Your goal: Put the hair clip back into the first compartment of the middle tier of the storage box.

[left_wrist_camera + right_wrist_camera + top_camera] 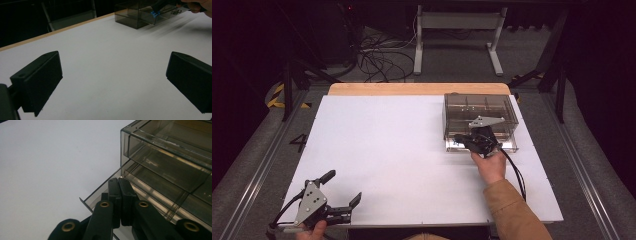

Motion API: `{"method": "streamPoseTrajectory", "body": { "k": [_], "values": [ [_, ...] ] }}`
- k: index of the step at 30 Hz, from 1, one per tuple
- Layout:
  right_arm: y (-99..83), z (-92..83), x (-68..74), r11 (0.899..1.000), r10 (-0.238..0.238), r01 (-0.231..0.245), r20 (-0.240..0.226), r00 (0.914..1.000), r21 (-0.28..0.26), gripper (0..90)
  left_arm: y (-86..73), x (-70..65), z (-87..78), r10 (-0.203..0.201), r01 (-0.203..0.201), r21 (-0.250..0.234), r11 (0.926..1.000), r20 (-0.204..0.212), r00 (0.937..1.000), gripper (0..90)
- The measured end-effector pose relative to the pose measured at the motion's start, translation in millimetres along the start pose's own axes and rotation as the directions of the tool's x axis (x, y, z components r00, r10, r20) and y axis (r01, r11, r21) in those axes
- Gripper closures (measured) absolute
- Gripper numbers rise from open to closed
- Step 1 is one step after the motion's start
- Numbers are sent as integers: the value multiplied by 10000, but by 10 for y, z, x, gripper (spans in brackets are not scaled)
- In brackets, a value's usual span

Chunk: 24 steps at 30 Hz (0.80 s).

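Where the smoky clear drawer box (480, 120) sits at the far right of the white worktop (402, 160), its lowest drawer (110, 188) stands part-way out toward the person, the front lip clear of the box body. Right gripper (120, 201) has its fingers (113, 195) pressed fully together at that lip, seemingly pinching the thin front wall; whether the wall is truly between the pads cannot be told from the right gripper view. Judgement: a closed pinch on the lip gives a handle for sliding the drawer, since it offers no knob. Upper drawers look flush and shut. Left gripper (343, 199) rests at the near left corner of the worktop, well apart from the box, fingers (37, 80) spread wide with nothing between them, likely parked out of the way. Wooden edge (412, 89) borders the far side.
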State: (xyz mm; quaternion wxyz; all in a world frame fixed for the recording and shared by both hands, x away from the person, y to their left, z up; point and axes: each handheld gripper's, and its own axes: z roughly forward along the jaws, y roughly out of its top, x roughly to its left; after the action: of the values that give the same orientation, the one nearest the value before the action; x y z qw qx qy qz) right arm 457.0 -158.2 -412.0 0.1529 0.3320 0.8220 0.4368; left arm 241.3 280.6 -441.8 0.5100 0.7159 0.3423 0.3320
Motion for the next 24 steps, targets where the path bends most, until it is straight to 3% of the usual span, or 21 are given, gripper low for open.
{"method": "streamPoseTrajectory", "body": {
  "k": [16, 24],
  "values": [
    [-10, 26, -4, 9999, 84, -84, 34, 10000, 112, 891, 2, 2, 3, 14, -14, 0, 10000, 16, 10000, 11],
    [-18, 33, -15, 9997, 109, -114, 267, 9996, 213, 820, 3, 2, 8, 9, -9, -8, 10000, 21, 10000, 11]
  ]
}}
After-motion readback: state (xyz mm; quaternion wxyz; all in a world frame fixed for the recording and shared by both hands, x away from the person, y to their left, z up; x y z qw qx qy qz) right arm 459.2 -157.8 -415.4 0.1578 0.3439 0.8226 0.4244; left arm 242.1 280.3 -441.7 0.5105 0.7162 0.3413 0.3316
